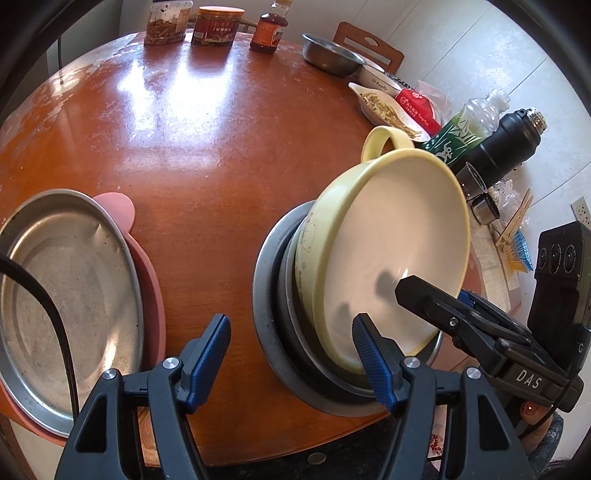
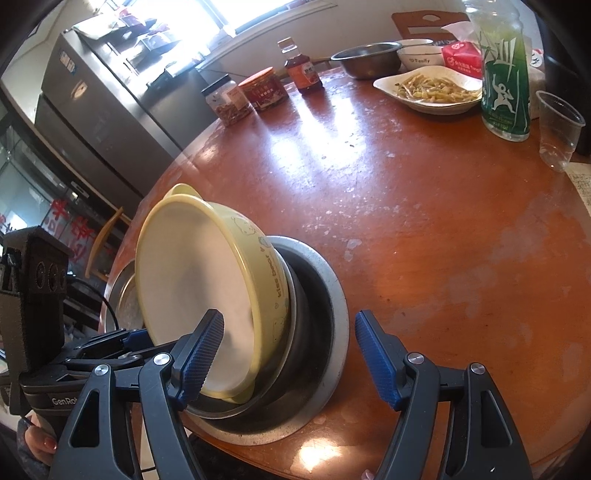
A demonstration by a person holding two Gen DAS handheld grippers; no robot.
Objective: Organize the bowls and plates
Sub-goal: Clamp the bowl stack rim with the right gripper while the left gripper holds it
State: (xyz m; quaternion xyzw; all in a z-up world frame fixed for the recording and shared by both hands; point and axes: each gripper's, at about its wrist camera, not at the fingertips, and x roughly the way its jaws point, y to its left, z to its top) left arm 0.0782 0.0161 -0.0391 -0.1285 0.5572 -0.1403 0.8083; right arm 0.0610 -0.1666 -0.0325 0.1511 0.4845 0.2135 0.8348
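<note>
A yellow handled bowl [image 1: 388, 240] [image 2: 192, 266] stands tilted on its edge inside a stack of grey metal bowls [image 1: 269, 314] [image 2: 332, 325] on the round wooden table [image 1: 203, 147]. My right gripper [image 2: 290, 356] [image 1: 434, 291] is open and straddles the yellow bowl's wall, one finger inside and the other clear of it. My left gripper [image 1: 291, 356] is open over the stack's left rim, its right pad [image 1: 373, 363] at the yellow bowl's low edge. A metal plate [image 1: 74, 288] lies on a pink plate [image 1: 147, 277] at the left.
At the table's far side stand jars [image 1: 218, 26], a sauce bottle [image 1: 267, 31], a steel bowl [image 1: 328, 53], a white bowl [image 1: 376, 79] and a dish of food [image 2: 432, 92]. A green bottle [image 2: 504, 85], a plastic cup [image 2: 557, 129] and a black flask [image 1: 506, 147] crowd the right.
</note>
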